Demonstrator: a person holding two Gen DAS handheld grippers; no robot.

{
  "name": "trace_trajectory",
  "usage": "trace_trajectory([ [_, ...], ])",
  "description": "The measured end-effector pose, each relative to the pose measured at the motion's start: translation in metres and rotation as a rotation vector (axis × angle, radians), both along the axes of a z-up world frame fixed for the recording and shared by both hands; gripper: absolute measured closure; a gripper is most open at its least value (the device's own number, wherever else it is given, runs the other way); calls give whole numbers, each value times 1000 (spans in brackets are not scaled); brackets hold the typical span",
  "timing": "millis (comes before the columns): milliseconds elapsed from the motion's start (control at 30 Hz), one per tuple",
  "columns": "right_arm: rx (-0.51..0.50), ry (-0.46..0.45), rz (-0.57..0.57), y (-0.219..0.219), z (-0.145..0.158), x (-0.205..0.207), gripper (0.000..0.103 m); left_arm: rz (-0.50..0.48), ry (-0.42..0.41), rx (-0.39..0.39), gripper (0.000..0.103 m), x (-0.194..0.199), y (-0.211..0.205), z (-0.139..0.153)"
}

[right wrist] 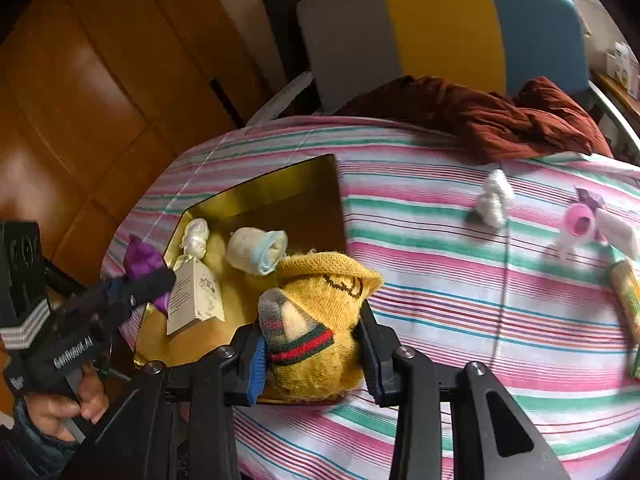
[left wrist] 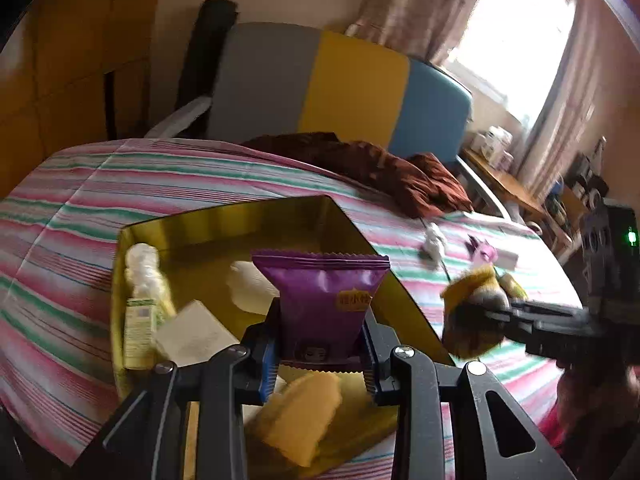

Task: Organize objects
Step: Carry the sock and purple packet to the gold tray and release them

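The left tongs are closed on a purple snack packet, gripping its lower part so that the crimped top edge stands upright above the fingers. These tongs are angled downward over the near edge of the gold tray, which rests on the striped cloth; whether that cloth covers a table or a bed cannot be told. The right tongs are closed on a bundled yellow knit sock with a grey toe and a red-and-green band, held just off the near right corner of the gold tray and also angled downward. In the right wrist view a hand grips the trigger handle of the left tool at the left of the tray. Inside the tray lie a small bottle with a white cap, a white box, and a rolled white-and-blue sock. To the right of the tray, on the cloth, lie a crumpled white item and a pink plastic item. A brown garment lies beyond the tray at the far edge.
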State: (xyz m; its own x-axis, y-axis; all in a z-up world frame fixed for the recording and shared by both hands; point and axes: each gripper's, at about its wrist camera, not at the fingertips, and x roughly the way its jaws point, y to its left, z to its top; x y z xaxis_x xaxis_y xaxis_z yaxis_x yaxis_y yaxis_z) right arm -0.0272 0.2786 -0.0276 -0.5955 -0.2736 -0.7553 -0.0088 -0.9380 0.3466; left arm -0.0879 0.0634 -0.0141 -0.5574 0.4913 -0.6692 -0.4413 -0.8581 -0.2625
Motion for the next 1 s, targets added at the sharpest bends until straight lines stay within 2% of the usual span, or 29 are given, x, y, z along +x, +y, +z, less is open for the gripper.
trace_trajectory([
  [300,18,-16,47,-24,-6,-14,65,83,-20,5,69,-37,-35,0],
  [633,73,-41,73,-42,-17,-25,63,107,-17,-34,67,-78,-37,-1],
  [733,73,-52,101,-51,-21,-28,58,131,-7,-42,55,-88,-38,3],
  [867,53,-64,147,-64,-28,-27,55,155,16,-36,49,-88,-44,10],
  [967,28,-92,149,-64,-36,-26,49,163,22,-33,41,-80,-47,10],
  [1000,13,-100,155,-65,-37,-25,41,166,29,-40,39,-78,-48,9],
])
